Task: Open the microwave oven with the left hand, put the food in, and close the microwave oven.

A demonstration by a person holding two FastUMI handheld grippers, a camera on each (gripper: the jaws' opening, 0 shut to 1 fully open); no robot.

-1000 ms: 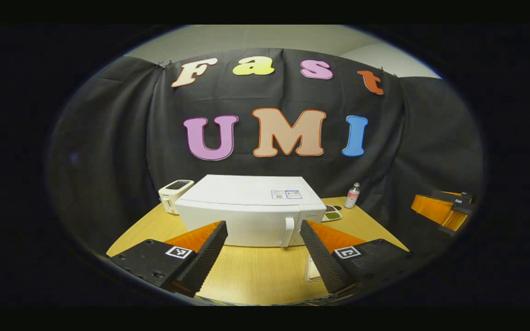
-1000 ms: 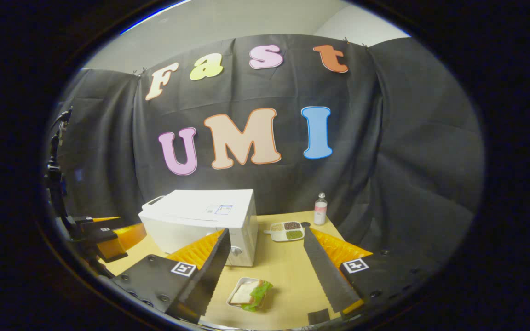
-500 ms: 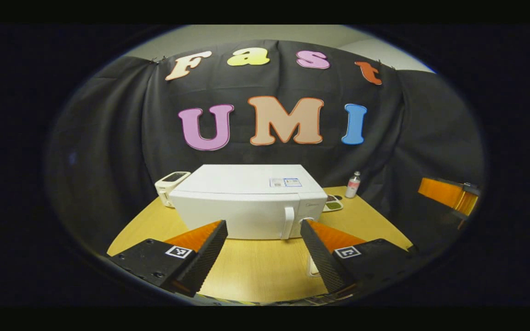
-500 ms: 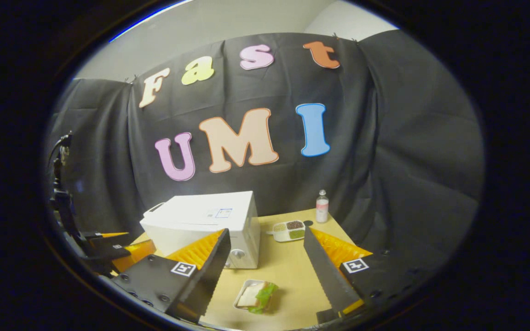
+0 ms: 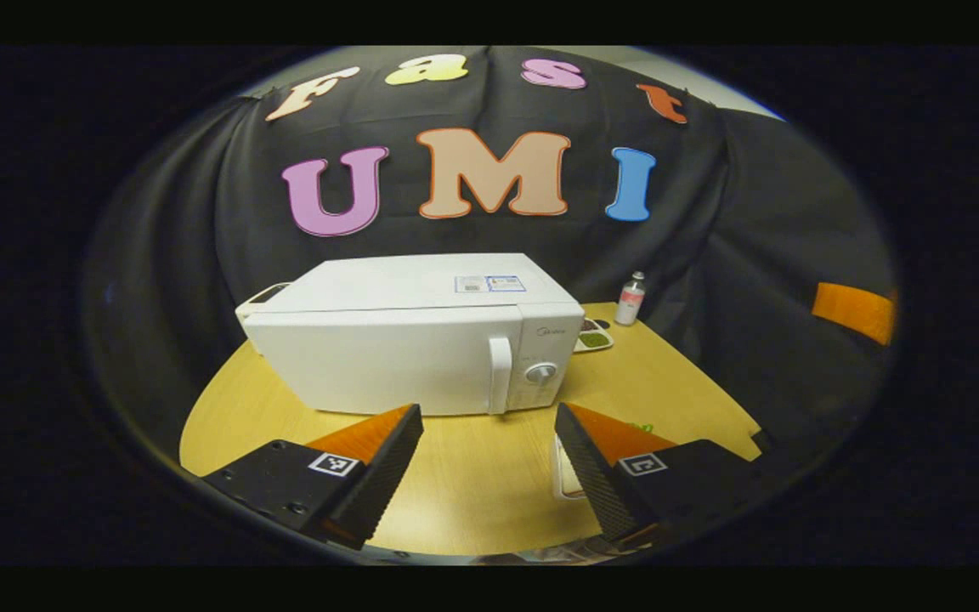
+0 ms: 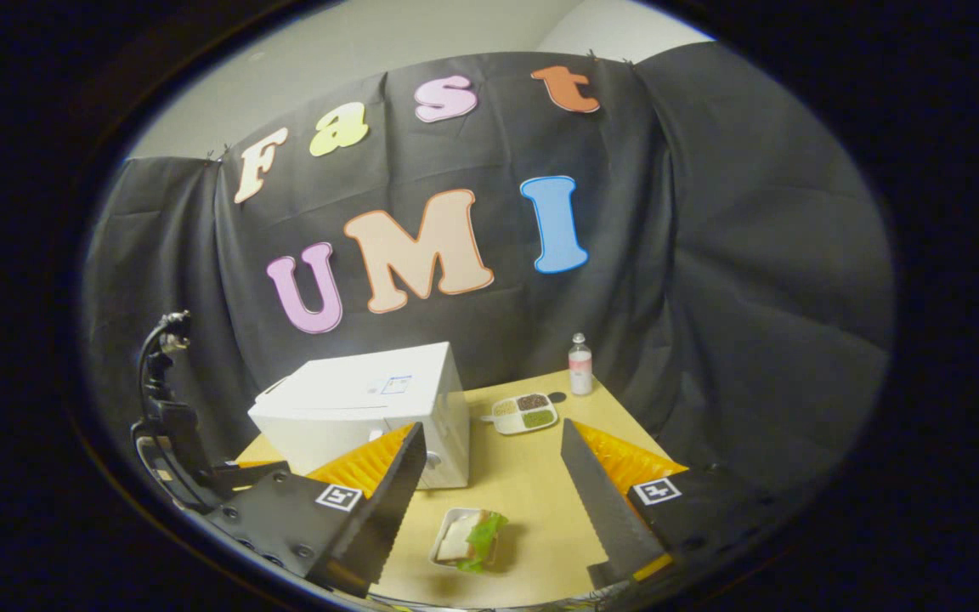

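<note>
Black cloth backs a round wooden surface (image 5: 472, 484) that carries a white microwave oven (image 5: 404, 340), its door closed, with the handle (image 5: 500, 387) and a dial (image 5: 540, 371) at its right end in the left gripper view. The left gripper (image 5: 489, 476) hangs in front of that door, fingers spread and holding nothing. In the right gripper view, the right gripper (image 6: 489, 501) hovers with fingers likewise parted and empty above the food (image 6: 468, 540) (a sandwich with lettuce in a small tray), which lies on the surface near the oven's front corner. Behind, a divided dish (image 6: 523, 412) and a small bottle (image 6: 580, 365) stand beside the oven.
</note>
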